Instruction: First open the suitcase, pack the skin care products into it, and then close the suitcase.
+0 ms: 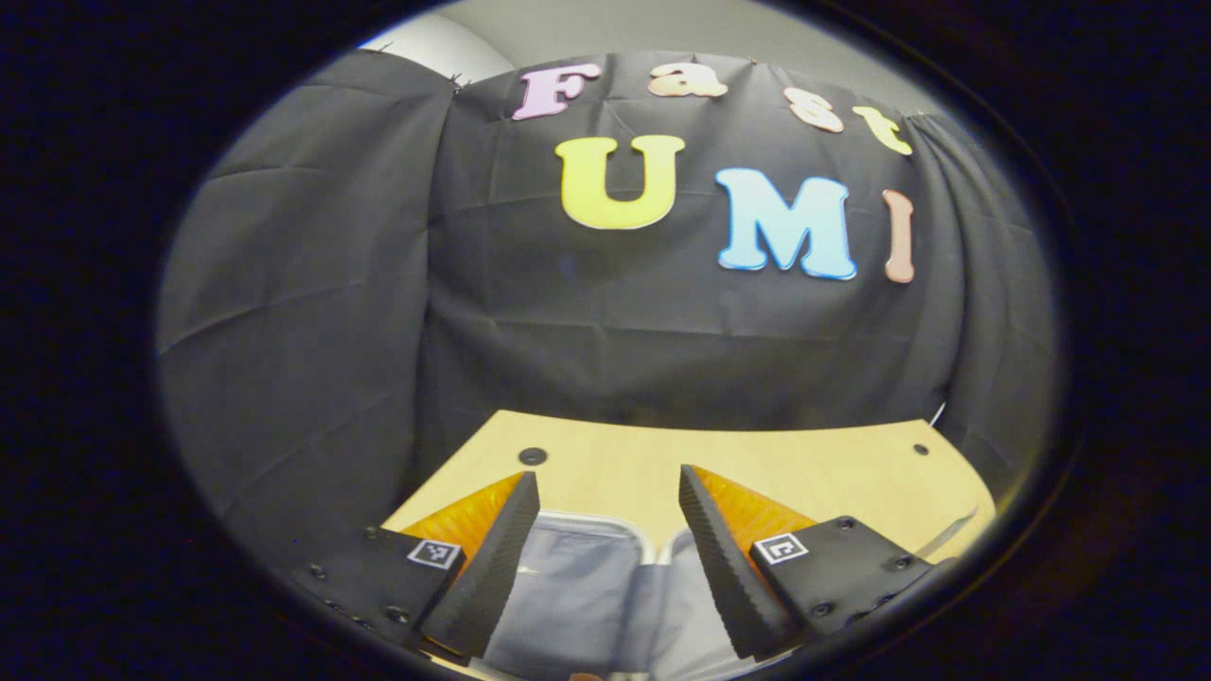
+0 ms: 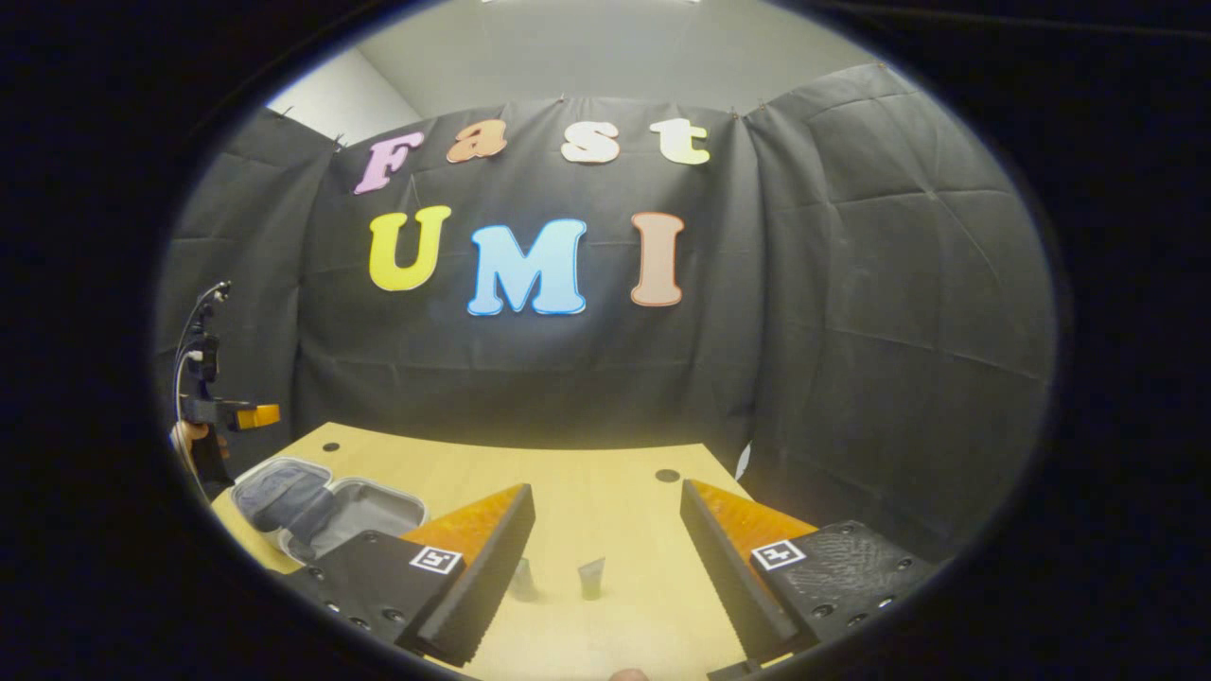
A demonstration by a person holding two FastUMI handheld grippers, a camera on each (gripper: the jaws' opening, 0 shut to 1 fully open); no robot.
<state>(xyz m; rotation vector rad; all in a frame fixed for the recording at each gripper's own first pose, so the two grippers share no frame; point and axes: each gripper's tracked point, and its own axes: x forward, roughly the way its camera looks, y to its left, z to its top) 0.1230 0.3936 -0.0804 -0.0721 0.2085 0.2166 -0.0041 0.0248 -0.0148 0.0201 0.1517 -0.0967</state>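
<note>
The suitcase (image 2: 322, 511) lies open on the wooden table (image 2: 605, 492) at the left in the right gripper view, both grey-lined halves showing. In the left gripper view its grey lining (image 1: 587, 586) lies just below my left gripper (image 1: 601, 501), which is open with nothing between its fingers. My right gripper (image 2: 605, 515) is open above the table; two small skin care tubes (image 2: 590, 577) (image 2: 521, 579) stand on the table between its fingers, apart from them. The left gripper (image 2: 248, 414), held in a hand, hovers above the suitcase at the far left in the right gripper view.
The black cloth wall encloses the table on the back and sides. Small dark holes (image 1: 533, 456) (image 2: 667, 475) mark the tabletop near its far edge. A cable (image 2: 194, 322) rises from the left gripper.
</note>
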